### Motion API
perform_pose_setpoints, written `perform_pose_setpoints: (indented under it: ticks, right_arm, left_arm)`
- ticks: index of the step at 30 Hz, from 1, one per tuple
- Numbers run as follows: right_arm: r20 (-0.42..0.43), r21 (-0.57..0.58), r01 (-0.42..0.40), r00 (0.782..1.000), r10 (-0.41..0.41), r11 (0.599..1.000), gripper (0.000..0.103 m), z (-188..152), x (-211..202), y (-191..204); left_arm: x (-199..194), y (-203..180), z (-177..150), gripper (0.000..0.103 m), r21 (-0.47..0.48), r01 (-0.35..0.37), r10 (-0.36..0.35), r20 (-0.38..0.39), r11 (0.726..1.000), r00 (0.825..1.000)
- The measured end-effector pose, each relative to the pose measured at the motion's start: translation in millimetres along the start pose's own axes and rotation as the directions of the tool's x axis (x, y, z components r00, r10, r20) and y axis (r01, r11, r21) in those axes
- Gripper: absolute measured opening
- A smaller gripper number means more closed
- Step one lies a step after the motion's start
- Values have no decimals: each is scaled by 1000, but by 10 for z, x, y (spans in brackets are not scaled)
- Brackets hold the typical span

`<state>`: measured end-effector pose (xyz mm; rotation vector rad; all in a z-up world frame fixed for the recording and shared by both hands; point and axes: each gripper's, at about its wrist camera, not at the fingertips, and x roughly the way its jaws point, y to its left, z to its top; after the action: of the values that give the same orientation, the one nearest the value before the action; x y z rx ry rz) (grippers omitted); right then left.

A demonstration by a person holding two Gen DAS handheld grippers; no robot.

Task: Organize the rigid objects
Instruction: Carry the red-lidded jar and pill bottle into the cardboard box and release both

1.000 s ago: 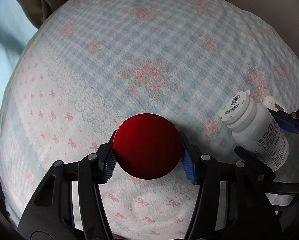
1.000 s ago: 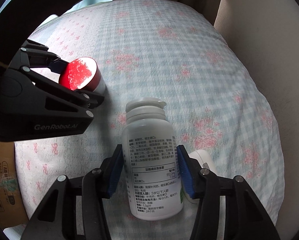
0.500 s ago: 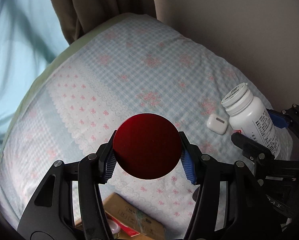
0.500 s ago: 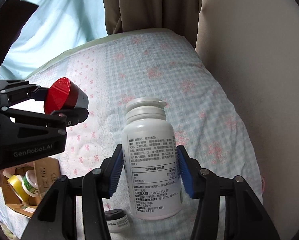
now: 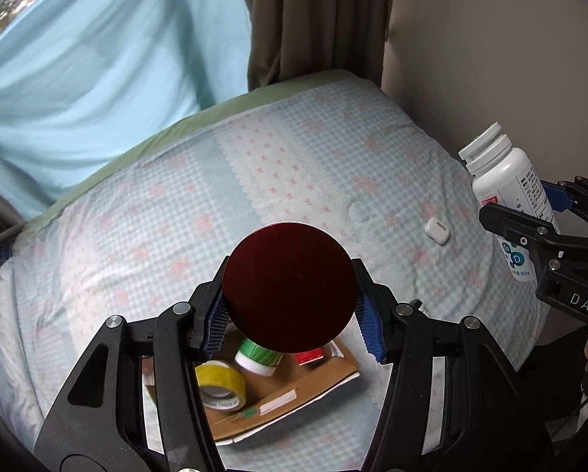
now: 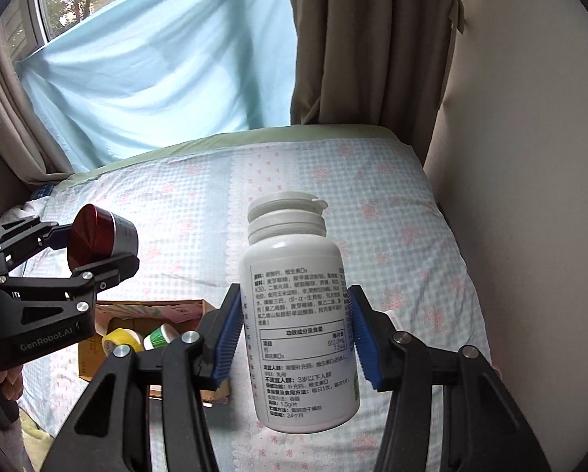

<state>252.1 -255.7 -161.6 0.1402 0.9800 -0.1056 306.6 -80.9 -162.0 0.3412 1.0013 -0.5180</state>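
Left wrist view: the left tongs (image 5: 290, 306) are clenched on a red-lidded jar (image 5: 290, 287), held in the air over the cardboard box (image 5: 294, 385) on the bed (image 5: 176, 204). The right tongs (image 6: 294, 338) grasp a white pill bottle (image 6: 298, 314), also aloft. Lower each item upright into a free part of the box, beside the yellow tape roll (image 5: 221, 385) and green-capped tube (image 5: 258, 358). Release only once the base is supported. An earbud case (image 5: 437, 231) remains on the bed.

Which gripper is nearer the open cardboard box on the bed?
Left. The left gripper, holding the red-lidded round jar, hangs almost directly above the open cardboard box. The right gripper, holding the white plastic pill bottle, is off to the box's right.
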Motion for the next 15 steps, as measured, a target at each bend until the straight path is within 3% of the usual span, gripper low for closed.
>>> perform_pose_setpoints:
  ticks: [8, 15]
  right_arm:
    - [-6, -76, -108, 994, 108, 991, 48, -95, -92, 940]
    - [-71, -112, -182, 982, 175, 977, 48, -294, 91, 1638]
  left_arm:
    - [-337, 915, -768, 52, -137, -78, 73, -42, 987, 996]
    - [-278, 1519, -1380, 52, -243, -92, 74, -84, 966, 994]
